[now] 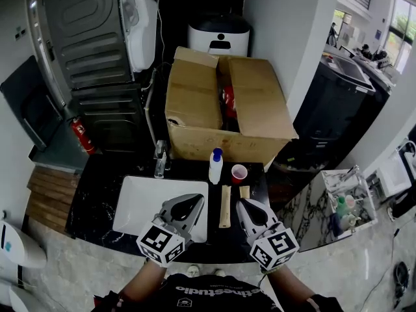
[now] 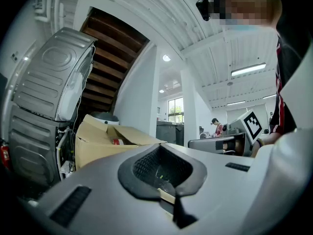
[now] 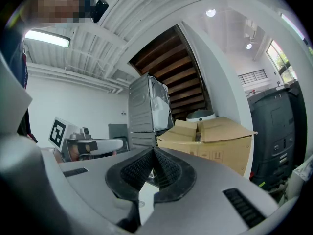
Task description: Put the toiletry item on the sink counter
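A white bottle with a blue cap stands upright on the dark sink counter, next to a small pink cup. Two wooden-handled items lie on the counter right of the white basin. My left gripper hovers over the basin's right edge, shut and empty. My right gripper hangs beside it over the counter, also shut with nothing in it. Both gripper views look up and outward, past the left gripper and the right gripper, toward the open cardboard box.
The open cardboard box stands behind the counter with a red item inside. A faucet rises at the basin's back edge. Washing machines stand at the back left. A rack of bottles sits at the right.
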